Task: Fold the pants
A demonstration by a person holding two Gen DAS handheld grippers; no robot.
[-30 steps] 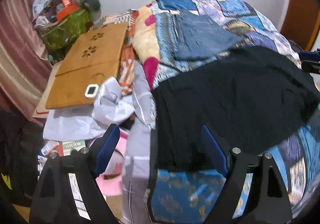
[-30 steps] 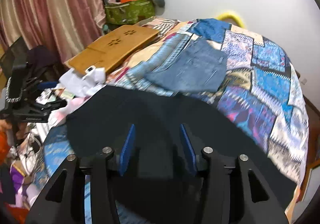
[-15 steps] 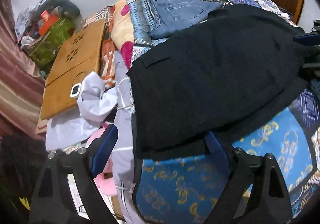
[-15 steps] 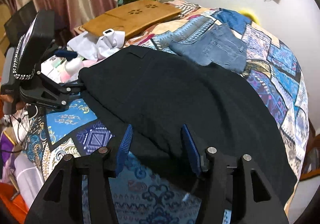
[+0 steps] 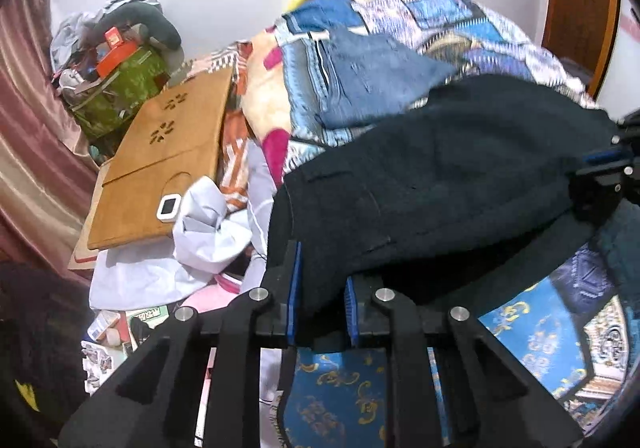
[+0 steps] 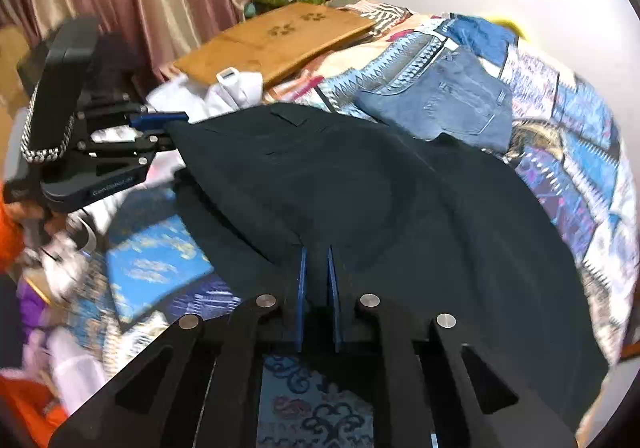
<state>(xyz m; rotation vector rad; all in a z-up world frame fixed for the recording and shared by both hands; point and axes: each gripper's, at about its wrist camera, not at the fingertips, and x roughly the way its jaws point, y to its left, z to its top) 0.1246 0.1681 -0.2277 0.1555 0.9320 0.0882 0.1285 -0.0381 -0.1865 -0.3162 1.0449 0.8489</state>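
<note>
- Closed since half a second earlier: left gripper point(image 5: 320, 288) and right gripper point(image 6: 316, 280), each clamped on black pants point(image 5: 440, 176) edge.
- Beyond the fingertips, folded jeans point(image 6: 444, 104) on patterned bedspread point(image 6: 580, 136).

Both grippers: matte black plastic linkage arms w/ round silver pivot screws, thin blue pads on finger insides. Left gripper point(image 5: 320, 288) & right gripper point(image 6: 318, 280) alike. Left's body carries faint white lettering, braided cord; orange sleeve behind.
</note>
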